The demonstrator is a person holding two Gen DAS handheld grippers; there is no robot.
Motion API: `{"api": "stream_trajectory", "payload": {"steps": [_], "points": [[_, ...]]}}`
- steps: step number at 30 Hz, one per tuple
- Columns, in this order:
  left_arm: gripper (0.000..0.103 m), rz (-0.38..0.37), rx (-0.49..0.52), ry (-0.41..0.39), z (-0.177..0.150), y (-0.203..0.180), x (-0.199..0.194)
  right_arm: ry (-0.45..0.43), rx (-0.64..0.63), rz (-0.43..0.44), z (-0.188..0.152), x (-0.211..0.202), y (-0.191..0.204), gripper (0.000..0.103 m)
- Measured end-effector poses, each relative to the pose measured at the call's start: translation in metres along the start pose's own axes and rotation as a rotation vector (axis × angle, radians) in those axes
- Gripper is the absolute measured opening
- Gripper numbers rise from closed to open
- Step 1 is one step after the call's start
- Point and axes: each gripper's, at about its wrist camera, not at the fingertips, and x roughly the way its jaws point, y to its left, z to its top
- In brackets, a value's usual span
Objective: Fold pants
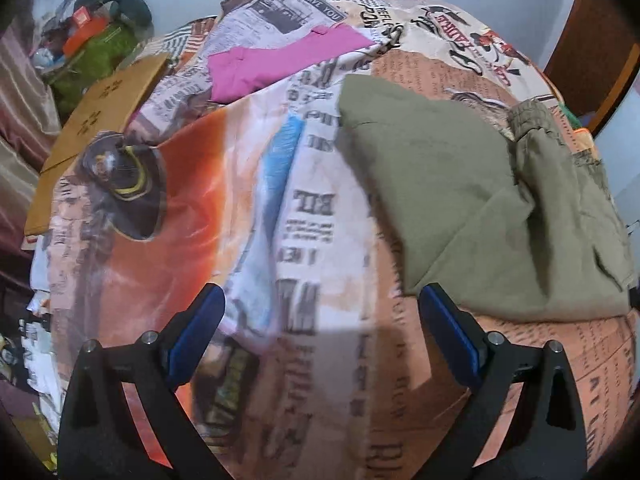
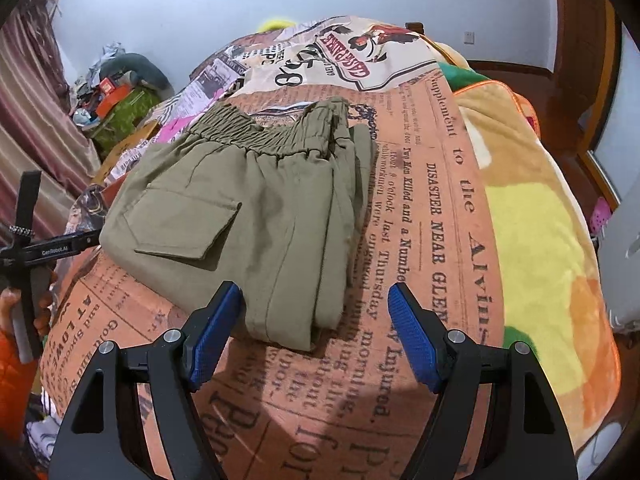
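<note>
The olive-green pants are seen lying folded into a compact bundle on the newspaper-print bedspread. In the right wrist view the elastic waistband is turned away from the camera, a flap pocket faces up on the left part of the bundle, and the folded lower edge lies nearest the camera. The right gripper is held above that near edge with its blue pads wide apart; the near corner of the pants is seen between the pads, but no contact with the cloth is shown. Its shadow is cast on the bedspread just below the bundle.

In the left wrist view the pants are seen at the right, and the left gripper is held over bare bedspread beside them, its blue pads likewise spread wide with nothing between them. The right pad is placed close to the bundle's near corner; whether it touches cannot be told.

A pink garment is laid farther back on the bedspread, and a brown cardboard box is set at the left edge. A yellow and orange blanket is spread to the right of the bedspread.
</note>
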Motion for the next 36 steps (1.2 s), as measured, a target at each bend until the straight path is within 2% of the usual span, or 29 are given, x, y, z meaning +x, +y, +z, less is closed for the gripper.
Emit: {"api": "stream_trajectory", "payload": {"steps": [3, 7, 12, 17, 18, 20, 24, 25, 27, 32, 36], "points": [[0.094, 0.028, 0.018, -0.011, 0.003, 0.005, -0.009, -0.004, 0.001, -0.008, 0.006, -0.007, -0.002, 0.073], [0.094, -0.032, 0.003, -0.069, 0.021, 0.005, -0.029, -0.050, -0.002, -0.009, 0.021, -0.016, -0.004, 0.073], [0.094, -0.123, 0.045, -0.115, 0.053, -0.022, -0.037, -0.066, -0.013, 0.013, 0.046, -0.005, -0.006, 0.072], [0.094, -0.219, 0.118, -0.106, 0.075, -0.067, -0.030, -0.046, -0.036, 0.055, 0.070, 0.019, -0.005, 0.059], [0.093, -0.227, 0.141, -0.109, 0.079, -0.077, -0.029, -0.043, -0.038, 0.060, 0.073, 0.022, -0.005, 0.054], [0.089, -0.242, 0.186, -0.120, 0.084, -0.096, -0.026, -0.041, -0.039, 0.072, 0.082, 0.029, -0.006, 0.048], [0.072, -0.285, 0.252, -0.099, 0.091, -0.127, -0.013, -0.034, -0.031, 0.109, 0.095, 0.041, -0.009, 0.030], [0.066, -0.295, 0.264, -0.084, 0.092, -0.133, -0.007, -0.027, -0.032, 0.113, 0.097, 0.044, -0.009, 0.030], [0.062, -0.301, 0.279, -0.062, 0.094, -0.142, 0.002, -0.002, -0.030, 0.124, 0.099, 0.052, -0.010, 0.029], [0.062, -0.310, 0.260, -0.008, 0.089, -0.144, 0.028, 0.028, -0.042, 0.112, 0.096, 0.065, -0.013, 0.030], [0.062, -0.319, 0.254, -0.018, 0.083, -0.142, 0.032, 0.056, -0.041, 0.127, 0.098, 0.069, -0.014, 0.031]]}}
